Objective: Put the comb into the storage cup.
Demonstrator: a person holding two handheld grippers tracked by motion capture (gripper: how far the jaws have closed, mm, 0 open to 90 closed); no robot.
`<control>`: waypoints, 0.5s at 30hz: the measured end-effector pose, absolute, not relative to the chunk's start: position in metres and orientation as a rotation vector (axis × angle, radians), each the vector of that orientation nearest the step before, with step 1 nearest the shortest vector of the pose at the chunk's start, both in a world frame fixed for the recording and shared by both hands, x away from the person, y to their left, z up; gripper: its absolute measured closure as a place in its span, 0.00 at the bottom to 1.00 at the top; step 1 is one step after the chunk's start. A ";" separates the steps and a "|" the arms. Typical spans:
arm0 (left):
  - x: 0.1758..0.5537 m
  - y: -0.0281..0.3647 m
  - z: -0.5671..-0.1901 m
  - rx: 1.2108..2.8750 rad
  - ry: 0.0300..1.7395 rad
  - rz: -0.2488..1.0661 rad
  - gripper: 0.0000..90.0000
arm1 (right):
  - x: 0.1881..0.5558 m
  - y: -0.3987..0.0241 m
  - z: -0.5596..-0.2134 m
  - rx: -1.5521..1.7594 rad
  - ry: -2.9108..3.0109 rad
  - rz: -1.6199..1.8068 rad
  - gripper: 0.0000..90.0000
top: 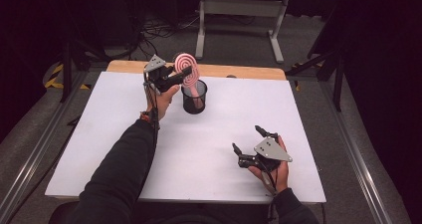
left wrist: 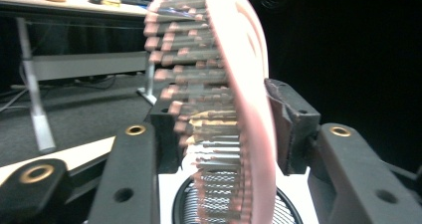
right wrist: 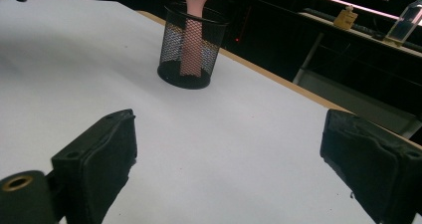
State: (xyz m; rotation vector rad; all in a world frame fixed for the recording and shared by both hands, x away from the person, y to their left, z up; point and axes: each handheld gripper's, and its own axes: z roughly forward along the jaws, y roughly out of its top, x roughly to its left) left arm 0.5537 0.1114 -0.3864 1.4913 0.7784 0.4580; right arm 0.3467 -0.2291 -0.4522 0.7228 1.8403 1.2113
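The left gripper [top: 175,79] hangs over the far part of the table, with the head of a pink brush [top: 186,64] between its jaws. In the left gripper view the right pad sits against the smooth back of the brush [left wrist: 249,109]; the left pad stands behind the bristles, and whether it presses on them is hard to tell. The brush stands upright, handle down inside a black mesh cup [top: 194,97], head above the rim.

The right gripper [top: 247,140] rests low on the near right of the table, its jaws spread wide with nothing between them, well apart from the cup [right wrist: 189,47].

The table [top: 224,134] is covered in white, with a wooden edge showing along its far side. Around it the room is dark, with grey floor, cables and a pale table frame [top: 239,10] beyond.

In the left gripper view the brush is blurred, and its lower part is cut off at the bottom edge. In the right gripper view the brush [right wrist: 191,40] head is cut off at the top edge.
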 end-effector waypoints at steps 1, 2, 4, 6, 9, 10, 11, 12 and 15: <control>0.554 0.113 -0.386 1.484 0.784 0.476 0.57 | 0.347 -0.228 -0.452 0.728 1.839 1.204 0.10; 0.554 0.114 -0.385 1.487 0.795 0.471 0.56 | 0.347 -0.227 -0.452 0.729 1.841 1.196 0.10; 0.553 0.116 -0.384 1.497 0.798 0.486 0.56 | 0.346 -0.224 -0.452 0.717 1.841 1.192 0.10; 0.553 0.118 -0.383 1.498 0.806 0.497 0.53 | 0.346 -0.222 -0.453 0.704 1.849 1.172 0.11; 0.555 0.121 -0.383 1.508 0.817 0.512 0.50 | 0.346 -0.219 -0.453 0.713 1.855 1.131 0.12; 0.555 0.122 -0.382 1.515 0.821 0.513 0.48 | 0.346 -0.219 -0.453 0.711 1.857 1.133 0.12; 0.555 0.123 -0.382 1.524 0.818 0.521 0.47 | 0.346 -0.219 -0.453 0.709 1.857 1.133 0.12; 0.556 0.124 -0.381 1.532 0.818 0.530 0.47 | 0.346 -0.219 -0.453 0.708 1.856 1.129 0.12; 0.556 0.126 -0.380 1.543 0.826 0.543 0.41 | 0.346 -0.219 -0.453 0.710 1.856 1.129 0.12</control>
